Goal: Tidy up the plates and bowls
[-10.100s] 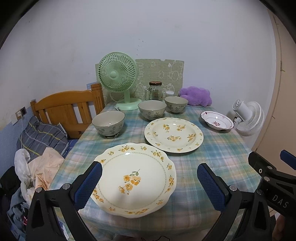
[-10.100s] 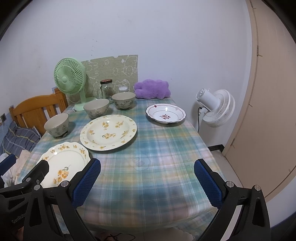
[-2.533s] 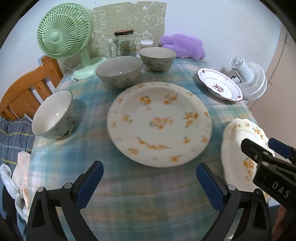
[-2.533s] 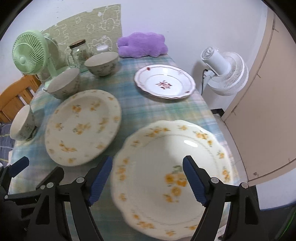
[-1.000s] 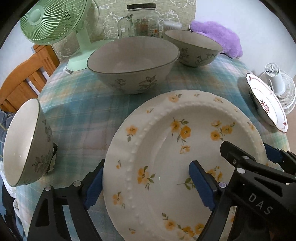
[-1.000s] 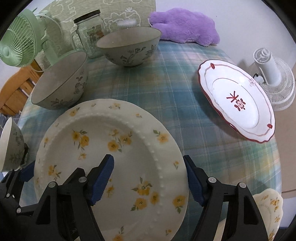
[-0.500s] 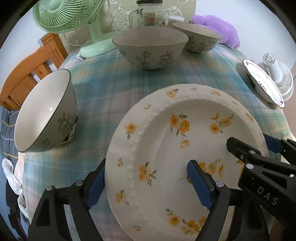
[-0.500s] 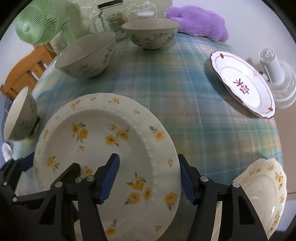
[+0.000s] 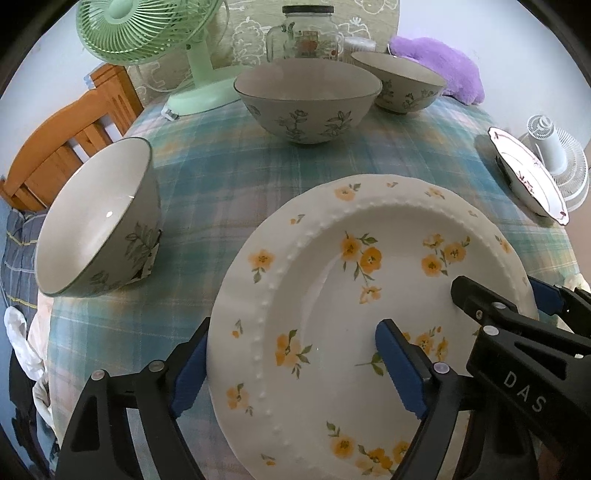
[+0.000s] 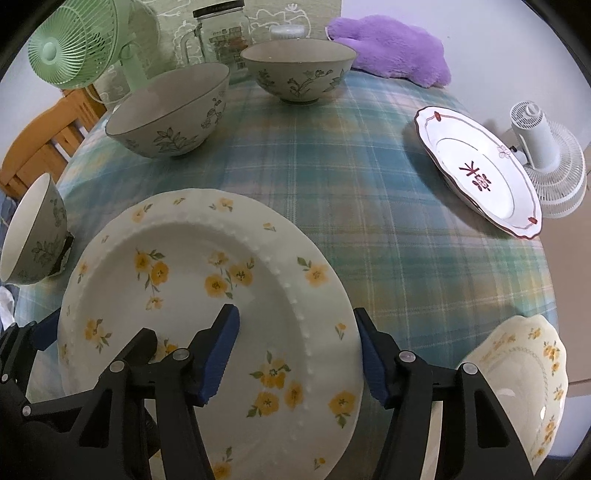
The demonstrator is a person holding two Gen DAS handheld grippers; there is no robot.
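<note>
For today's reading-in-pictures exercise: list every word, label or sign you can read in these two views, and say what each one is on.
"DAS": white letters on the right claw, seen in the left view.
Jar: a printed label, too small to read.
Red-trimmed plate: a red mark at its centre, not readable as text.

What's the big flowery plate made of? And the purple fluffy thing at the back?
The flowery plate looks like glazed ceramic: glossy white, with raised beads round the rim and printed yellow flowers. The purple thing looks like soft plush fabric with a fuzzy, matte nap.
</note>
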